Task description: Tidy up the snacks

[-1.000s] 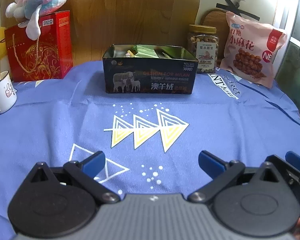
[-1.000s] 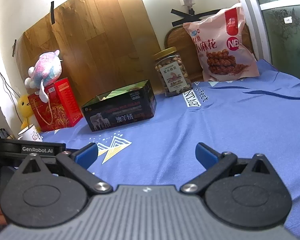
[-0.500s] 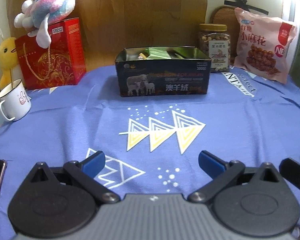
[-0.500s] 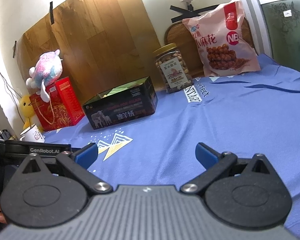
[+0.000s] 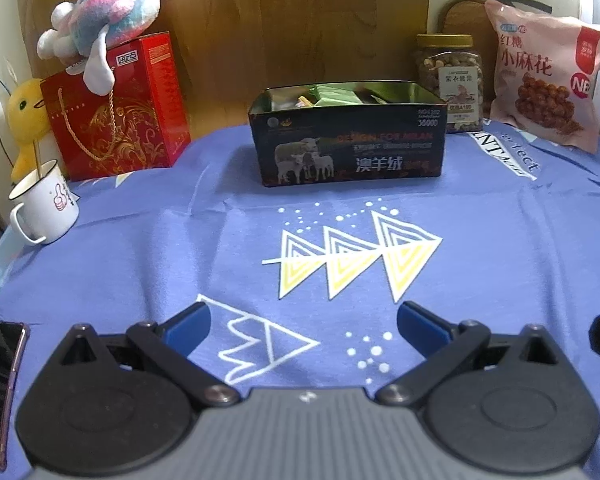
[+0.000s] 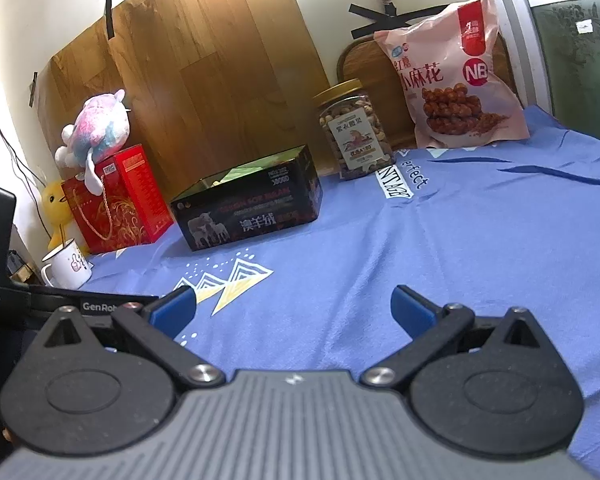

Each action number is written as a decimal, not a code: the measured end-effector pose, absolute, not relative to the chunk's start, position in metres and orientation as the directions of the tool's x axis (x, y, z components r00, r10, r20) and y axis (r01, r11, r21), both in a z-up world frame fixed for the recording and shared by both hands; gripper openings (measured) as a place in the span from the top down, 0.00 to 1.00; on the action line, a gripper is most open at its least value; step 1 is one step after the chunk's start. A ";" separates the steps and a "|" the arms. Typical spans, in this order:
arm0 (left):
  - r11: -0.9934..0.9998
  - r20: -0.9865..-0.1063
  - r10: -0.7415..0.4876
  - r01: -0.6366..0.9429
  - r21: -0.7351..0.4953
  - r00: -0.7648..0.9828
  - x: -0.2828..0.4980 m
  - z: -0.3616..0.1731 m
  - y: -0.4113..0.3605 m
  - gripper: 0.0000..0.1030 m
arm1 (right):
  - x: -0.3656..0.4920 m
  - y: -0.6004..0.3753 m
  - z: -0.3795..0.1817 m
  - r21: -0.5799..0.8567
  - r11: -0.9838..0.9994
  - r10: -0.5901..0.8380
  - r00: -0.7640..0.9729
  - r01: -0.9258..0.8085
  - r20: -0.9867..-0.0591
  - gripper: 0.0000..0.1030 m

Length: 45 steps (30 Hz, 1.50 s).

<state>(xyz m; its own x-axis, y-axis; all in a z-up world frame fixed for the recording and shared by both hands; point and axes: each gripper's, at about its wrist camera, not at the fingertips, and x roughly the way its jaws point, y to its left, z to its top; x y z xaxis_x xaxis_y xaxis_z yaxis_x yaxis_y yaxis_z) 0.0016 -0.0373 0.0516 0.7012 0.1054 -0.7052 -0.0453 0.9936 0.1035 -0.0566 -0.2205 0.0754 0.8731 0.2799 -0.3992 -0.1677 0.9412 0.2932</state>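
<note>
One dark tin [image 5: 348,136] printed with three sheep and "DESIGN FOR MILAN" sits open far across the blue cloth [image 5: 140,256], green packets inside. Right of it stand one nut jar [image 5: 448,82] and one pink snack bag [image 5: 546,88] marked "NB". Left gripper [image 5: 304,324] and right gripper [image 6: 292,308] both gape empty above the near cloth.

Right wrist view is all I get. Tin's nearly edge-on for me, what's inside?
Observer: The left wrist view looks into the tin: green packets and a few other wrappers.
Operator: Left gripper state?
Observer: Left gripper is open and empty, over the cloth.
Operator: Anything beside it that I can't see?
Observer: A phone lies on the cloth, off to its left.
</note>
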 end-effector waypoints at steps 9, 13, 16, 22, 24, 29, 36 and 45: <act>0.983 -0.683 0.172 -0.075 0.170 0.710 0.002 0.050 -0.036 0.00 | -0.054 -0.220 0.073 0.300 0.939 0.285 0.869 -0.168 -0.404 0.00; 0.975 -0.666 0.201 -0.083 0.205 0.719 0.002 0.050 -0.037 0.00 | -0.053 -0.220 0.073 0.303 0.938 0.287 0.868 -0.168 -0.406 0.00; 0.963 -0.636 0.242 -0.101 0.251 0.732 0.002 0.051 -0.038 0.00 | -0.053 -0.219 0.073 0.305 0.937 0.289 0.867 -0.171 -0.405 0.00; 0.933 -0.575 0.315 -0.137 0.332 0.755 0.001 0.053 -0.037 0.00 | -0.052 -0.219 0.072 0.310 0.935 0.296 0.866 -0.175 -0.404 0.00; 0.923 -0.556 0.334 -0.145 0.355 0.761 0.000 0.053 -0.037 0.00 | -0.052 -0.219 0.072 0.311 0.934 0.298 0.864 -0.177 -0.405 0.00; 0.913 -0.535 0.355 -0.160 0.376 0.767 0.000 0.054 -0.035 0.00 | -0.051 -0.217 0.073 0.309 0.933 0.305 0.862 -0.185 -0.404 0.00; 0.910 -0.530 0.362 -0.167 0.380 0.766 0.001 0.054 -0.033 0.00 | -0.051 -0.216 0.072 0.308 0.933 0.306 0.862 -0.187 -0.403 0.00; 0.920 -0.552 0.346 -0.159 0.358 0.759 0.000 0.053 -0.030 0.00 | -0.050 -0.216 0.071 0.314 0.930 0.315 0.857 -0.192 -0.408 0.00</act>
<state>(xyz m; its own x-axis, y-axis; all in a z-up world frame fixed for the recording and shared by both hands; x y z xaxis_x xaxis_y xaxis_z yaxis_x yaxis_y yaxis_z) 0.0004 -0.0299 0.0531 0.7591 0.3457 -0.5516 -0.1590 0.9201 0.3579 -0.0499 -0.2156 0.0714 0.8572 0.3148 -0.4076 -0.1924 0.9299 0.3135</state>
